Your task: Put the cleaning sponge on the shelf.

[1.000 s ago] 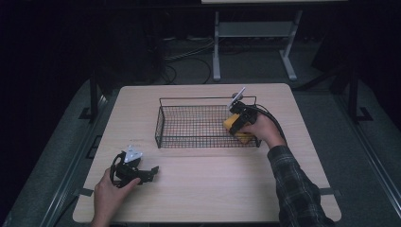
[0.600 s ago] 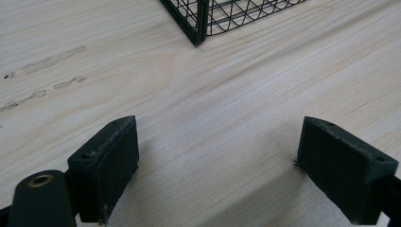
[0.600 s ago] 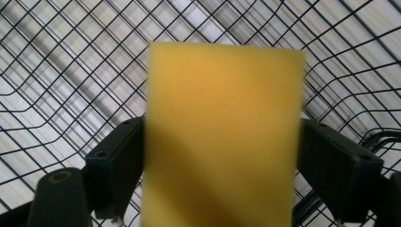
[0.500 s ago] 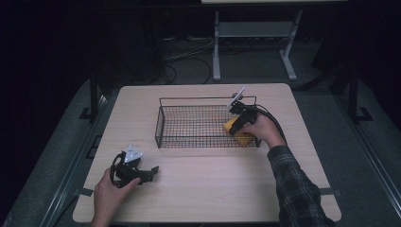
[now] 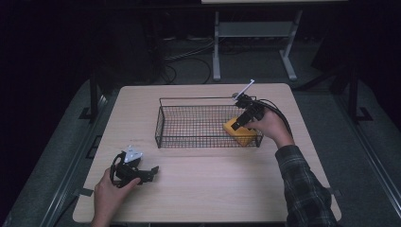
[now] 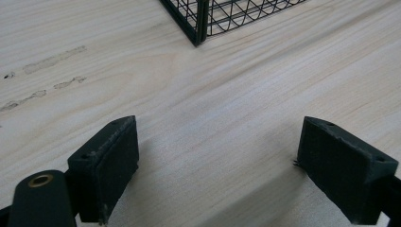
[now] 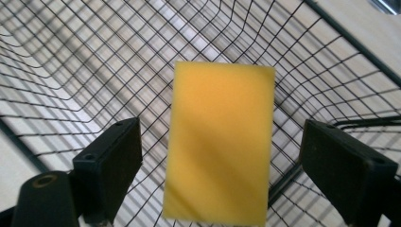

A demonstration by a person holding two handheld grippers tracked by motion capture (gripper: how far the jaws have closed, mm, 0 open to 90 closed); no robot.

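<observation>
High view: the right hand-held gripper [image 5: 240, 120] hangs over the wire basket's [image 5: 189, 142] right end, jaws spread around a yellow sponge [image 7: 220, 142] without touching. The left hand-held gripper [image 5: 150, 171] rests spread on the bench [image 5: 213, 189]. No writing is readable.

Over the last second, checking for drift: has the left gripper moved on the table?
No. In the high view the left gripper lies at the same spot near the table's front left, equally far from the wire basket's near corner.
</observation>
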